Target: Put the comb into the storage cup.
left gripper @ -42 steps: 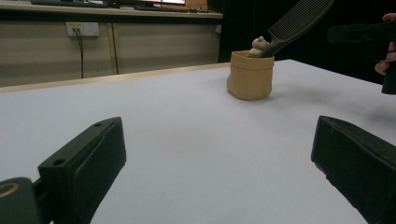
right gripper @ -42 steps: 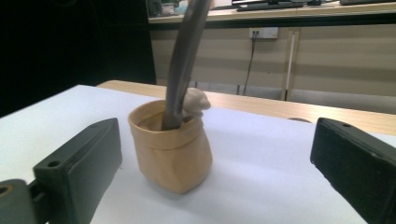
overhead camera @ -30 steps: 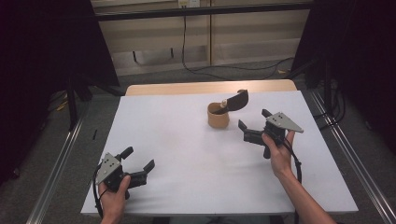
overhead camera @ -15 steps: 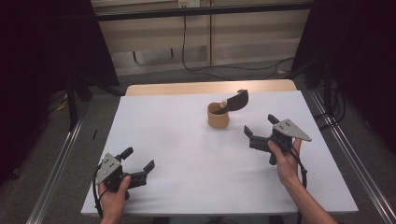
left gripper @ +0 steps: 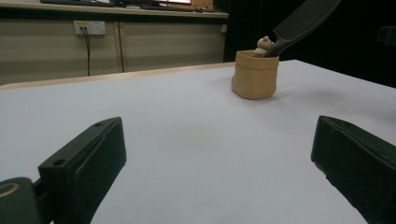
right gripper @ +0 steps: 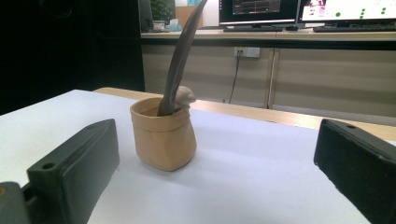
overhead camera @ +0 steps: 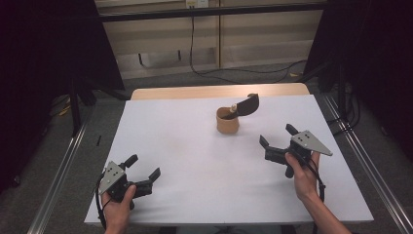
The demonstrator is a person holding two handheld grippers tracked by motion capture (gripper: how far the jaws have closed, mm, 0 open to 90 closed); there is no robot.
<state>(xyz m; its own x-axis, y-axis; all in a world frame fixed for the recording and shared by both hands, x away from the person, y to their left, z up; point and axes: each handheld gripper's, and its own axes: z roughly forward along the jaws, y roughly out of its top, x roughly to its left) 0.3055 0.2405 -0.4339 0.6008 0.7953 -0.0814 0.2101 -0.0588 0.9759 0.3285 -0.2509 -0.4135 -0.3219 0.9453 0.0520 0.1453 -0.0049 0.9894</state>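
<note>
- While both jaws stand wide apart w/ nothing between them, right hand-held gripper (overhead camera: 278, 138) hovers near tan pouch (overhead camera: 227, 121), just to its right and nearer the person.
- Pouch sits upright on white worktop (overhead camera: 195, 161), far-centre; dark comb (overhead camera: 246, 105) leans out of it.
- Left hand-held gripper (overhead camera: 144, 166) at near-left corner, also wide open, empty, well apart from pouch.

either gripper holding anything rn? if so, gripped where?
Nothing held. Left gripper and right gripper are both open and empty above the table; the comb stands in the tan pouch, untouched.
</note>
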